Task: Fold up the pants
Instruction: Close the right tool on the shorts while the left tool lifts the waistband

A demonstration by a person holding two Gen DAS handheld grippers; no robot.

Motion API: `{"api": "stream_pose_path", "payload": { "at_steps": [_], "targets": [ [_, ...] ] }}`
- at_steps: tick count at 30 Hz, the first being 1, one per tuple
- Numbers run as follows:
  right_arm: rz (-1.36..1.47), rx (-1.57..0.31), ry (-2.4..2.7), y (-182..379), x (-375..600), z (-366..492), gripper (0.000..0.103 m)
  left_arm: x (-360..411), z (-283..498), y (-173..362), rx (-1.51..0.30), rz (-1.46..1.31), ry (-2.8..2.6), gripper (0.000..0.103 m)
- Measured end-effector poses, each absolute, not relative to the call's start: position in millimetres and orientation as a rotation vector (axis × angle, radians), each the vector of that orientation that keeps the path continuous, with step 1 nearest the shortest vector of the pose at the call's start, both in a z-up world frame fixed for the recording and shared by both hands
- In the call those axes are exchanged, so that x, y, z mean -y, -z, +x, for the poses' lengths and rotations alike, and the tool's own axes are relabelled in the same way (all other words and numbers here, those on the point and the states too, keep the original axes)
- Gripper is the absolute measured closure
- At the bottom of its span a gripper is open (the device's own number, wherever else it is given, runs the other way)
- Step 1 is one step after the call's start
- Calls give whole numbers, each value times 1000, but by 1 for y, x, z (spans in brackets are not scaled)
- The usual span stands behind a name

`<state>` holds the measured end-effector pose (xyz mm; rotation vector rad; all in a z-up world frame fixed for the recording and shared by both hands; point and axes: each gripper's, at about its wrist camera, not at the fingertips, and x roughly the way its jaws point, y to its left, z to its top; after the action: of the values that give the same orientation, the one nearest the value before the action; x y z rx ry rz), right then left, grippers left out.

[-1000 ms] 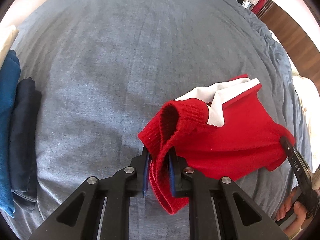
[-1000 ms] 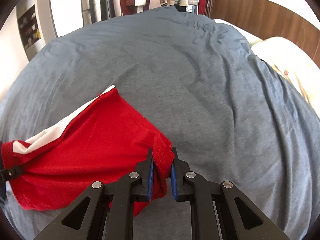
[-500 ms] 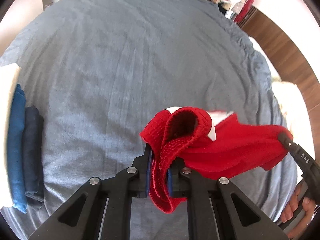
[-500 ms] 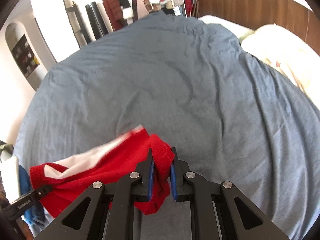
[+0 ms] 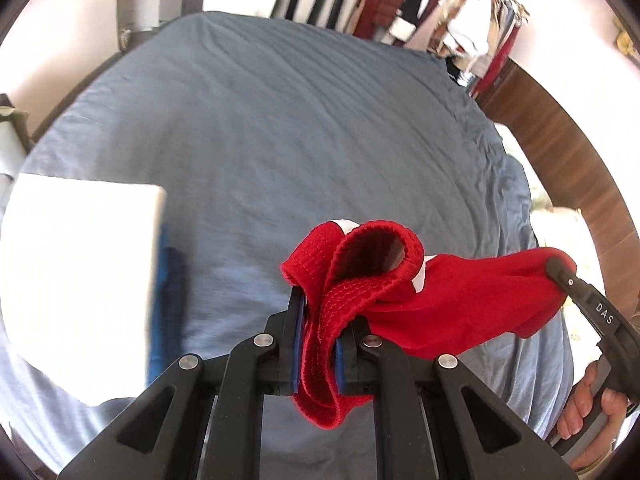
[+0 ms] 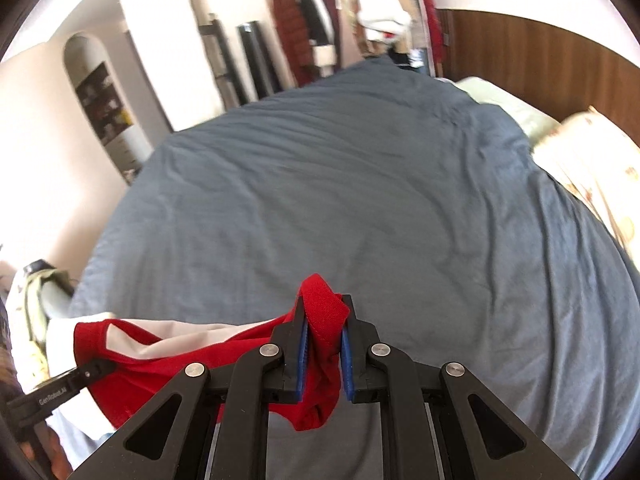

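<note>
You hold the red pants [image 5: 460,304] in the air between both grippers, above the grey-blue bed cover [image 5: 300,140].

Your left gripper [image 5: 318,330] is clamped on the ribbed waistband, which bunches between its blue pads and hangs out below them. Your right gripper [image 6: 323,350] pinches another red edge the same way. The cloth spans from one claw to the other, white stripe [image 6: 180,336] showing. A stack of folded clothes [image 5: 80,280] lies on the cover to your left.

Left gripper [image 5: 318,316] is angled downward, jaws clamped tight on red fabric. Right gripper [image 6: 323,330] is the same deal, also pinching cloth, with a hand [image 5: 592,408] wrapped round its handle.
</note>
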<state>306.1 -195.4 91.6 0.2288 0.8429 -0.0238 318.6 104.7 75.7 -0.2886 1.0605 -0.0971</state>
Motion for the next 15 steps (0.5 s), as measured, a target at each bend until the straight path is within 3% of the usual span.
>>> {"api": "stream_pose_path", "payload": {
  "at_steps": [15],
  "targets": [
    [205, -759, -254, -134, 14, 322, 89, -282, 285, -144, -984, -203, -57, 90]
  ]
}}
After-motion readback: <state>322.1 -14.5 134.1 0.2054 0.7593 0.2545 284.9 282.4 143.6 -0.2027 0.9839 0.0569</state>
